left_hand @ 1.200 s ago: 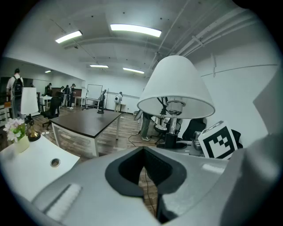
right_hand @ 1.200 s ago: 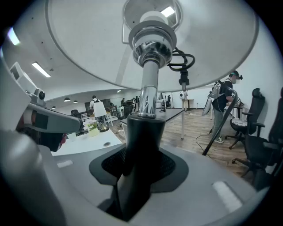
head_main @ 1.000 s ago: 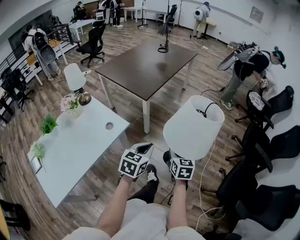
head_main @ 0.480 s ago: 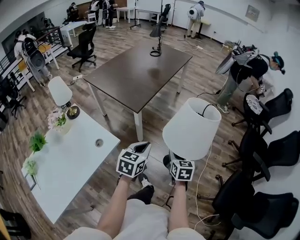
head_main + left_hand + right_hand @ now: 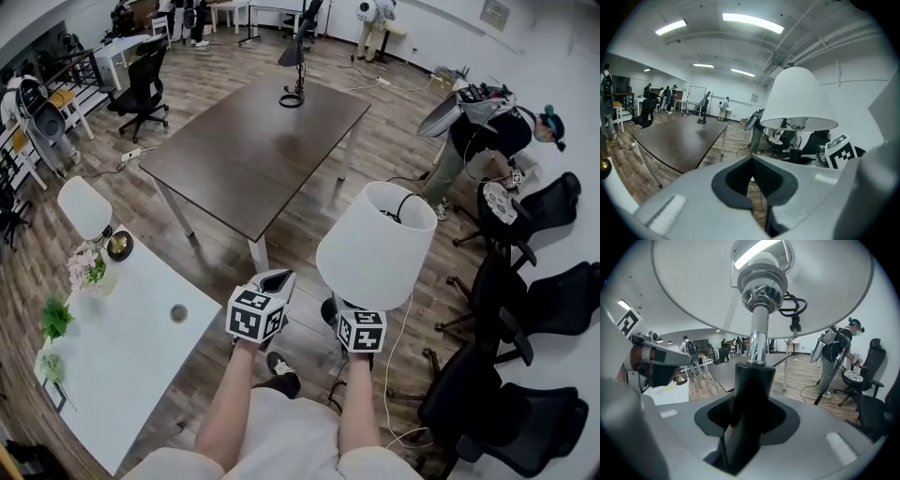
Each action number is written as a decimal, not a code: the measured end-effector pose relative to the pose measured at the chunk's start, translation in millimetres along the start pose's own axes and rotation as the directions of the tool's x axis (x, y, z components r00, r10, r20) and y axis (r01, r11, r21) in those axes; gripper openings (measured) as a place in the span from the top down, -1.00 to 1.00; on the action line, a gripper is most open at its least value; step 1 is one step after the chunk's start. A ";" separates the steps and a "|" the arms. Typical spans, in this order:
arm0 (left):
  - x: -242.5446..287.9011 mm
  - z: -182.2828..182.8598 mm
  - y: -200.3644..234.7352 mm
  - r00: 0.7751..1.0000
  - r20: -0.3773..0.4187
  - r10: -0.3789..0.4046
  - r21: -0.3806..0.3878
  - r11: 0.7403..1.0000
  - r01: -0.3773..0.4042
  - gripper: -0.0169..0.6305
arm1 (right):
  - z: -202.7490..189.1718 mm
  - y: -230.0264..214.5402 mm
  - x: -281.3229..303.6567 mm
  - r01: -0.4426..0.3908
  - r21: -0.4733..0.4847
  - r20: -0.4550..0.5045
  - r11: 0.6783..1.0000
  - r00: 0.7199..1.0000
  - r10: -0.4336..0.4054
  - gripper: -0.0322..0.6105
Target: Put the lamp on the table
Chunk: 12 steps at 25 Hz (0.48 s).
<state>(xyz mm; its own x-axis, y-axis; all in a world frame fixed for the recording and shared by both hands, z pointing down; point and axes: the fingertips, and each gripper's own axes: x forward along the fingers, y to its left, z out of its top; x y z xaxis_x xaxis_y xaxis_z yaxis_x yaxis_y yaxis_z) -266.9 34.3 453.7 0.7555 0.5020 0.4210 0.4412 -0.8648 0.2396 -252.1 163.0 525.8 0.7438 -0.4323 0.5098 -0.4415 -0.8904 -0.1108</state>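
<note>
The lamp [image 5: 375,246] has a wide white shade, a chrome neck [image 5: 758,329] and a black stem [image 5: 747,394]. It stands upright in the air over the wooden floor, and my right gripper [image 5: 349,314] is shut on the black stem [image 5: 795,154]. A black cord [image 5: 791,303] is looped under the shade. My left gripper [image 5: 273,282] is shut on nothing, just left of the lamp. The dark brown table [image 5: 253,141] lies ahead and a white table [image 5: 131,347] is at the lower left.
The white table holds a second white-shaded lamp [image 5: 84,208], flowers [image 5: 89,270] and small plants [image 5: 54,319]. A black desk lamp [image 5: 292,58] stands on the brown table's far end. Black office chairs [image 5: 530,300] line the right side. A person [image 5: 487,131] bends over at the upper right.
Both tables have slid left and down in the head view, and the brown table looks nearer. The lamp stays upright in my right gripper. My left gripper stays shut beside it.
</note>
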 end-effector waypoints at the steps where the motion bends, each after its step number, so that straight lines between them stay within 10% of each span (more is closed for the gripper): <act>1: 8.7 5.5 5.8 1.000 0.001 -0.006 -0.001 1.000 0.006 0.95 | 6.3 -4.9 7.8 0.004 0.001 0.000 1.000 1.000 -0.004 0.37; 12: 90.0 47.5 79.7 0.999 0.017 -0.041 0.005 0.999 0.041 0.95 | 60.5 -48.0 101.0 0.056 0.013 0.008 0.998 0.998 -0.056 0.37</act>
<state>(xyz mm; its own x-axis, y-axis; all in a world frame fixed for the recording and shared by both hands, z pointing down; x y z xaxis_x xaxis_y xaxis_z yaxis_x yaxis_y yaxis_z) -140.8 10.7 469.1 0.7449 0.5372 0.3958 0.4741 -0.8435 0.2525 -125.4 153.4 531.0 0.7712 -0.3826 0.5088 -0.3923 -0.9151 -0.0934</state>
